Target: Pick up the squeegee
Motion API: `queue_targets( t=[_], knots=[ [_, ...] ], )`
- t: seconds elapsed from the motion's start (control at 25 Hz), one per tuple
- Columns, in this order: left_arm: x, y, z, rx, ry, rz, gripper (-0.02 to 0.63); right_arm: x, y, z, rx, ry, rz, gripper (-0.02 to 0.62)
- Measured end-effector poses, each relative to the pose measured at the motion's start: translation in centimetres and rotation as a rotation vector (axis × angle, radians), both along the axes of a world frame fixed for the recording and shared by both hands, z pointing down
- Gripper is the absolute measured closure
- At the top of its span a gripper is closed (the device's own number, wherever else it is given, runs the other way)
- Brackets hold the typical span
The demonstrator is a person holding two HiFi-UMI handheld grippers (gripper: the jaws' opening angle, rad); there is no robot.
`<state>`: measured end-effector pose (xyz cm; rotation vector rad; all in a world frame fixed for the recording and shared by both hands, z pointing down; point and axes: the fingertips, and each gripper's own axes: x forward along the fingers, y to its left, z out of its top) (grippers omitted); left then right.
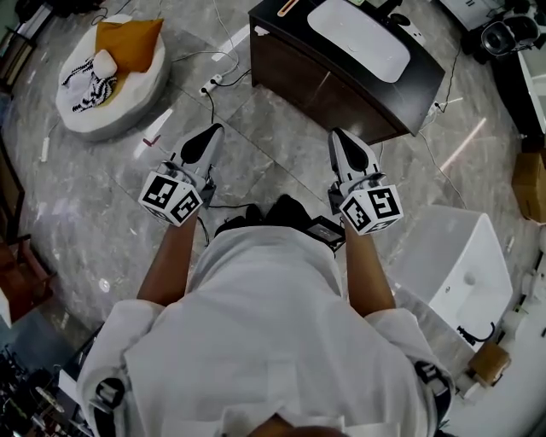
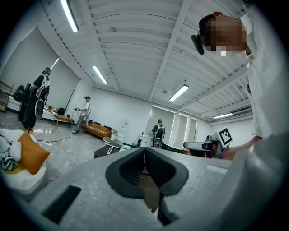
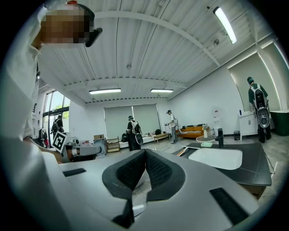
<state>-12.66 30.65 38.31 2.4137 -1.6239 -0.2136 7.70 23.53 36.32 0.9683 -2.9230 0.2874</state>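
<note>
A dark counter (image 1: 341, 90) with a white basin (image 1: 358, 38) stands on the floor ahead of me. On its far left corner lies a slim pale tool with an orange strip (image 1: 288, 8), perhaps the squeegee; it also shows small in the right gripper view (image 3: 183, 152). My left gripper (image 1: 211, 132) and right gripper (image 1: 339, 136) are held side by side in front of my body, pointing level toward the counter and well short of it. Both are shut with nothing between the pads, as the left gripper view (image 2: 145, 149) and right gripper view (image 3: 145, 151) show.
A round white floor cushion (image 1: 81, 115) with an orange pillow lies at the far left. A power strip (image 1: 212, 84) and cables trail over the grey tiles. A white cabinet (image 1: 461, 265) stands at my right, a cardboard box (image 1: 531, 183) beyond it. Several people stand far off.
</note>
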Motion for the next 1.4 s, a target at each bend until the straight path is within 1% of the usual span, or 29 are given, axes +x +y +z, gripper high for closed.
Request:
queue_targets(
  t=[0.16, 0.28, 0.48, 0.76, 0.88, 1.08, 1.24, 1.4],
  knots=[
    [-0.9, -3.8, 0.4, -0.011, 0.002, 0.012, 0.591, -0.5, -3.5, 0.3, -0.003, -0.006, 0.01, 0.581],
    [-1.2, -7.6, 0.7, -0.019, -0.003, 0.018, 0.591, -0.7, -7.1, 0.8, -0.009, -0.014, 0.013, 0.581],
    [-1.8, -14.8, 0.3, -0.031, -0.011, 0.02, 0.591, -1.5, -14.4, 0.7, -0.019, -0.026, 0.012, 0.581],
    [-2.5, -25.5, -0.4, -0.055, -0.037, 0.008, 0.591, -2.5, -25.3, -0.3, -0.01, -0.028, -0.03, 0.581],
    [-2.4, -29.2, -0.3, -0.074, -0.032, 0.007, 0.591, -2.7, -29.1, -0.3, -0.011, -0.035, -0.044, 0.581],
    [-1.9, -33.8, 0.5, -0.092, -0.037, 0.018, 0.591, -3.2, -33.8, 0.0, -0.002, -0.04, -0.062, 0.581],
    [-2.3, -36.1, 0.7, -0.116, -0.052, 0.032, 0.591, -3.6, -35.9, 0.3, -0.012, -0.048, -0.06, 0.581],
    [-2.9, -38.8, 0.5, -0.12, -0.063, 0.05, 0.591, -3.8, -38.0, 0.3, -0.02, -0.044, -0.038, 0.581]
  ],
)
